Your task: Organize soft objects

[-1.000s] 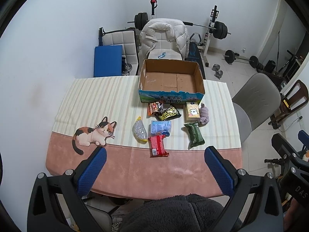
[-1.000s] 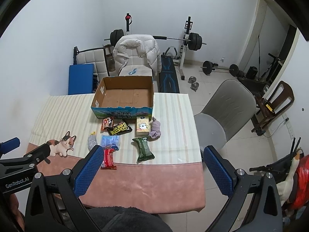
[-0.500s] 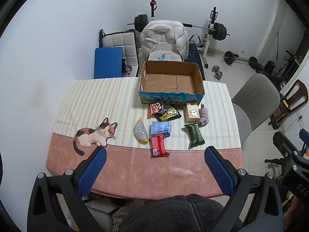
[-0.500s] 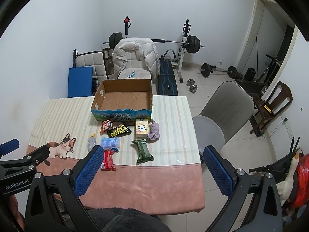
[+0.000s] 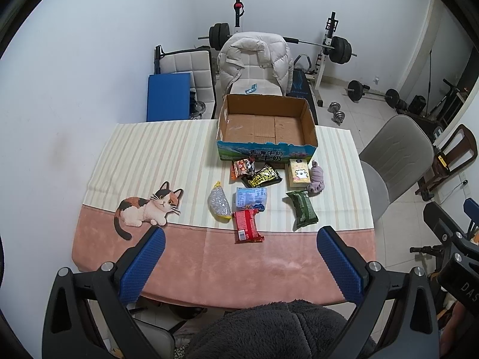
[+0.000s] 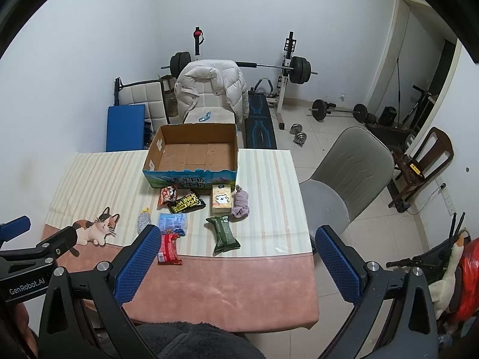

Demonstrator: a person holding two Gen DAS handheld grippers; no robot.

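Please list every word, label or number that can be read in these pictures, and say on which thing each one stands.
"GenRobot.AI": on the left gripper, seen from the right wrist.
"DAS", cut off: on the right gripper, seen from the left wrist.
"SHINE WIPES SHOE": on the black packet.
"青海牛奶" and "牛奶": on the cardboard box.
The other packets' print is too small to read.

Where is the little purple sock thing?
In both views the purple sock lies on the table's right side, just right of the yellow bear box, above the green packet.
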